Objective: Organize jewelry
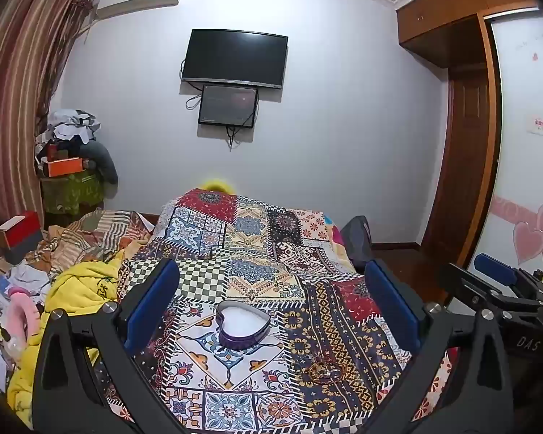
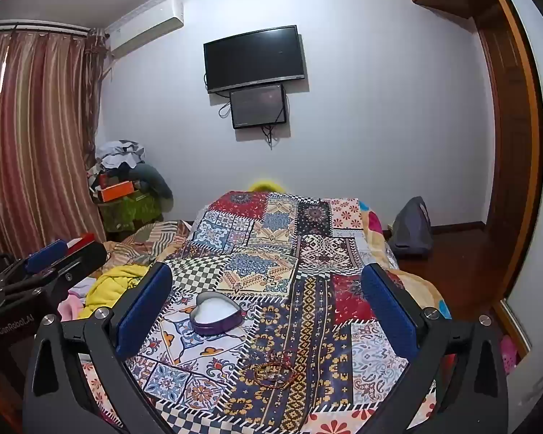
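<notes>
Clutter sits at the far left of the bed: a yellow blanket [image 1: 79, 289] bunched against the patchwork quilt [image 1: 242, 246], likely pushed aside to leave the flat patterned area free as a work surface.

Left gripper [image 1: 271, 300] hovers low over the quilt, blue pads spread wide, nothing between them. It frames the heart-shaped tin [image 1: 243, 323], which lies open with its pale lining facing up, ready to receive items. Judged placement: the tin is set centrally so either side can reach it.

Just right of the tin and nearer the cameras, a small tangle of reddish cord bracelets [image 2: 274, 371] lies on a dark blue and gold patch of the quilt, apart from the tin, not yet inside it. Against that busy pattern the strands are hard to separate; there may be two or three pieces, possibly with beads, but I cannot tell.

Right gripper [image 2: 268, 300] is likewise spread wide and empty, held above the bed with the bracelets low between its pads. That alignment suggests this side is the one set up to pick the jewelry, with the other steadying or waiting by the tin.

Nothing is stowed yet; the task looks to be at its start.
</notes>
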A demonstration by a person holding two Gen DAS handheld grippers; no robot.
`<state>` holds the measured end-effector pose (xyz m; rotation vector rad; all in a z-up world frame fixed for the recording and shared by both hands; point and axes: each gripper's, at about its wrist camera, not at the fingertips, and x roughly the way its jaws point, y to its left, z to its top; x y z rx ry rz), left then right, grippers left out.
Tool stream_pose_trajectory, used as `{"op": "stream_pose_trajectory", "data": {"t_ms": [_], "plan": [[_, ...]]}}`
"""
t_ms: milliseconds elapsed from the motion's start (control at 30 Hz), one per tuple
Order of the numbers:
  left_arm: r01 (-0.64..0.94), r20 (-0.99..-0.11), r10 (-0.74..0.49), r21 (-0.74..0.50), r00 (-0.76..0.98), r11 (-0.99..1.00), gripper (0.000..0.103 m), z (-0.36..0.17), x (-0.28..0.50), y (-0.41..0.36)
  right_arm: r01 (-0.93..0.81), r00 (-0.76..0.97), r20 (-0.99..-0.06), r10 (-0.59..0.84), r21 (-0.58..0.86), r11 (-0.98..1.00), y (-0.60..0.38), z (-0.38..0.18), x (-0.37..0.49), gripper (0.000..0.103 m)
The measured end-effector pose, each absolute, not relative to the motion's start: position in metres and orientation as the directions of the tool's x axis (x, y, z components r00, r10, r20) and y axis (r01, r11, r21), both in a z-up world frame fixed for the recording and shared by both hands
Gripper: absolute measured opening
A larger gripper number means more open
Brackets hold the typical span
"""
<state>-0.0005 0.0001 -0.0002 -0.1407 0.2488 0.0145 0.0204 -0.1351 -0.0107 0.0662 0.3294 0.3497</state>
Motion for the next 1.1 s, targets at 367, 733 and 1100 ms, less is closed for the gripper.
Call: {"op": "stream_pose_trajectory", "data": {"t_ms": [367, 733, 1100], "plan": [[-0.036, -0.264, -0.001, -0.135, 0.965, 0.99, 0.103, -0.0019, 0.0005, 0.0024, -0.325, 0.887, -0.307, 0.346, 0.118, 0.938, -0.134, -0.0112, 0.0198, 0.103], [-0.036, -0.27, 0.004, -0.115, 0.963, 0.993, 0.103, -0.0029, 0.0046, 0.0009, -0.326, 0.886, -0.308, 0.347, 0.118, 0.938, -0.1343, -0.0123, 0.0204, 0.103], [-0.036, -0.272, 0.004, -0.112, 0.962, 0.993, 0.103, -0.0009, 0.0044, -0.0016, -0.326, 0.886, -0.308, 0.347, 0.119, 0.938, -0.1345, -0.0137, 0.0222, 0.103]]}}
